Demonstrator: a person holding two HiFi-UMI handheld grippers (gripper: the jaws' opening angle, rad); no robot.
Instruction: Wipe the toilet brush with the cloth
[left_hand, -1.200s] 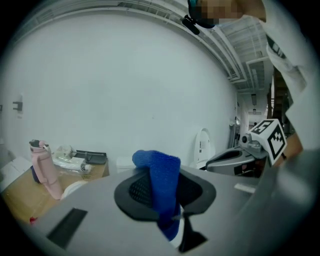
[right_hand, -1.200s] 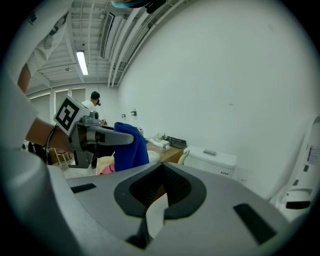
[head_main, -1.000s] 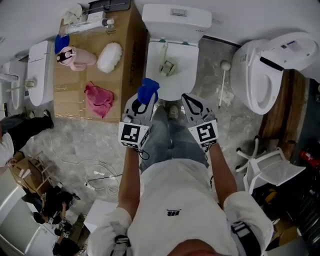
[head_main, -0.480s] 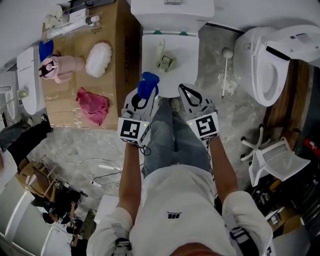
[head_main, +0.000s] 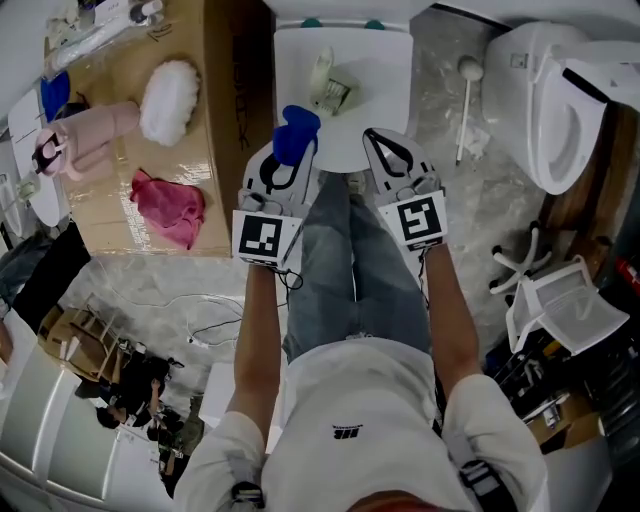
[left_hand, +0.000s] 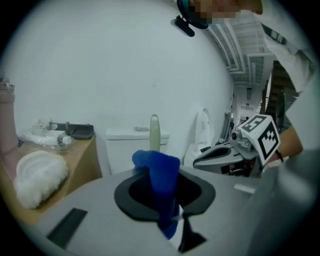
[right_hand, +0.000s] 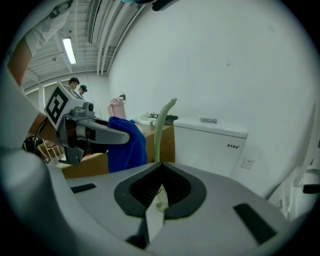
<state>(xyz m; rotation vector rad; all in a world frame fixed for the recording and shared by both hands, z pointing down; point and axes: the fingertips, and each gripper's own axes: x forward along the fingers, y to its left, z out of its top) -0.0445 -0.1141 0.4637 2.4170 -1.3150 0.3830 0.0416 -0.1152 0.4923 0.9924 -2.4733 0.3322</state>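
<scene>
The toilet brush (head_main: 328, 88), pale green, stands upright in its holder on the closed white toilet lid (head_main: 385, 95). Its handle (left_hand: 154, 132) rises in front of the tank in the left gripper view, and the handle (right_hand: 161, 127) shows just beyond the jaw tips in the right gripper view. My left gripper (head_main: 288, 155) is shut on a blue cloth (head_main: 296, 132) that sticks out over the lid's front edge. Its jaws have just been opening slightly, with the cloth (left_hand: 161, 187) still pinched between them. My right gripper (head_main: 372, 137) is beside it, shut and holding nothing, short of the brush.
A cardboard-topped counter (head_main: 225, 120) at the left carries a white fluffy duster (head_main: 165, 100), a pink rag (head_main: 165, 205) and a pink bottle (head_main: 85, 140). A second toilet (head_main: 560, 100) and a floor brush (head_main: 465, 100) are on the right, with a white chair (head_main: 560, 305) nearer.
Both grippers have sunk toward the front of the toilet lid, side by side. The blue cloth stays in the left gripper. The brush has not moved.
</scene>
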